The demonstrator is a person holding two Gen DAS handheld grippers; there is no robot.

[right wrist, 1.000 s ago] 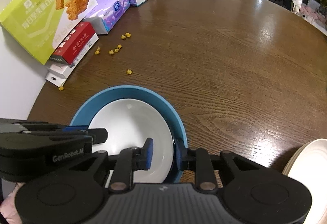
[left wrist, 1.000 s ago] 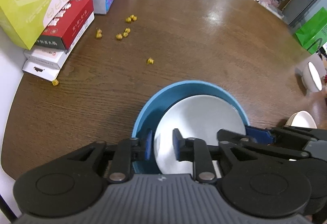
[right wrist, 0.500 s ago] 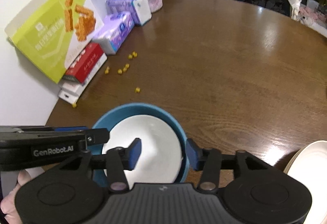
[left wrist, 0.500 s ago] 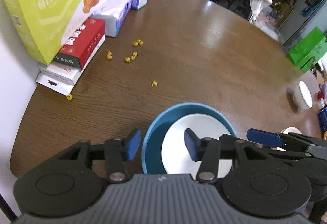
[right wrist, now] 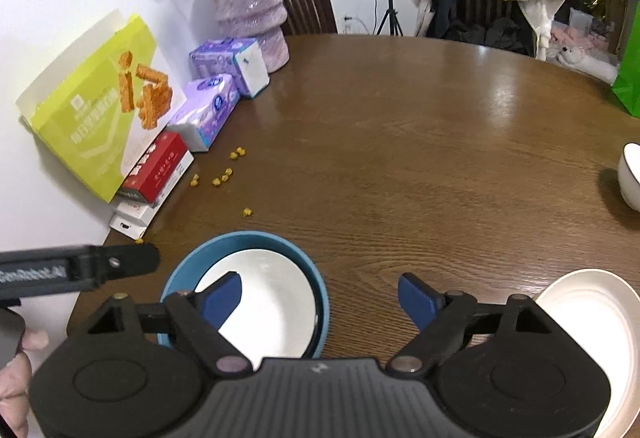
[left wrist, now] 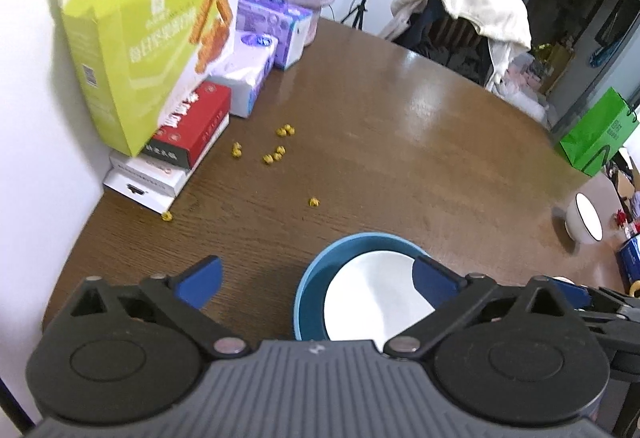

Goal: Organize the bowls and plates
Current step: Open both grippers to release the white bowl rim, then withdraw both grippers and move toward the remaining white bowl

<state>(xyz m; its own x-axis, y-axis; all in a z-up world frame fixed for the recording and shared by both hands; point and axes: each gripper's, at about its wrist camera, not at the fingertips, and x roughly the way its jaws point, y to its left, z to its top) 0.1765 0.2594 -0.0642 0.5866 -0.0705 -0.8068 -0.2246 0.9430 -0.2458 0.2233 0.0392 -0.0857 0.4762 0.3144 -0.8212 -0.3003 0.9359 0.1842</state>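
resting upright, white plate (left wrist: 376, 298) in blue bowl (left wrist: 310, 292)

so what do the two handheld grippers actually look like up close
Both match: the left gripper and right gripper each have a ribbed grey body, black linkage arms with silver pivot pins over two round black discs, and blue pads on the fingertips. The left one's black side, seen from the right wrist view, carries white "GenRobot.AI" lettering. No cables or sleeves show.

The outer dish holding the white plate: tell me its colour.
Blue, a teal shade: the outer dish shows best in the right wrist view.
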